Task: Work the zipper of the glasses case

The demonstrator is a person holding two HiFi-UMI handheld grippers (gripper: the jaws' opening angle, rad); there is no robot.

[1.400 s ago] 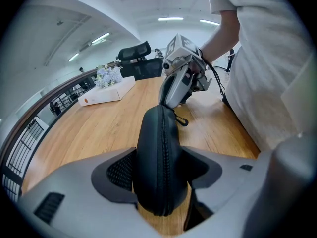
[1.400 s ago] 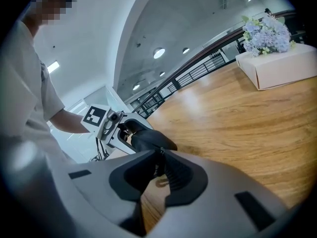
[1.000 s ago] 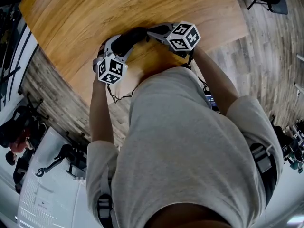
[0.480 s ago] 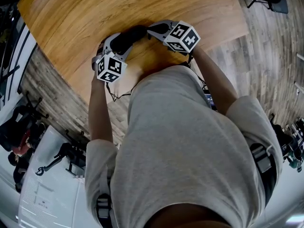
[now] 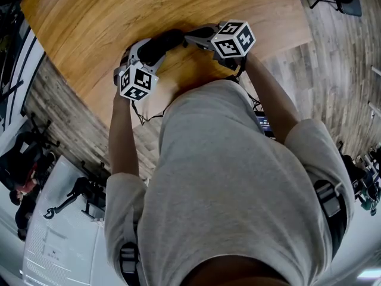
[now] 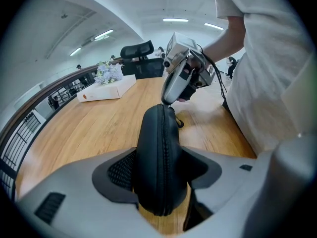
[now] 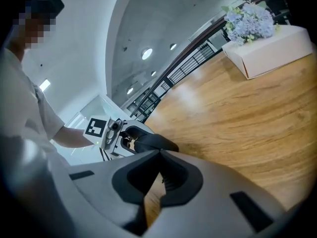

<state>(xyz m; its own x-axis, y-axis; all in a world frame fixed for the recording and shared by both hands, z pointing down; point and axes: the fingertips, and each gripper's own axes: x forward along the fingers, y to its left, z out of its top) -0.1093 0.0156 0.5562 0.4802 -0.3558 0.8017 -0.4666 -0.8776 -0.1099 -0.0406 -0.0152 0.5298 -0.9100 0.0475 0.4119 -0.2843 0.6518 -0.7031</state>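
- Your grey shirt (image 5: 238,177): fills the lower head view; both bare forearms reach forward to the near edge of the table (image 5: 107,11).
- Left gripper (image 6: 159,175): in your left hand, its marker cube (image 5: 136,82) nearest your body. The jaws are clamped on the glasses case, one pad on each broad side.
- Glasses case (image 6: 161,148): black and rounded, held on edge above the wood and pointing away from the left gripper toward the right one. In the head view it shows as a dark shape between the two tools.
- Zipper (image 6: 164,133): runs along the upward edge of the case and reads as closed over the length that shows.
- Small black tab (image 6: 179,123): hangs at the far end of the case, just beside the right tool's tip.
- Right gripper (image 7: 159,153): in your right hand, its jaws brought fully together. The tips meet at the far end of the case; you cannot tell whether the zipper pull is pinched between them.
- Table: light wood grain, curved edge.
- White box (image 7: 267,53): well beyond the case on the table, with pale flowers (image 7: 250,19) on top.
- Black office chair (image 6: 137,49): behind the table's far side.
- Dark railing (image 7: 183,66): curves along past the table.
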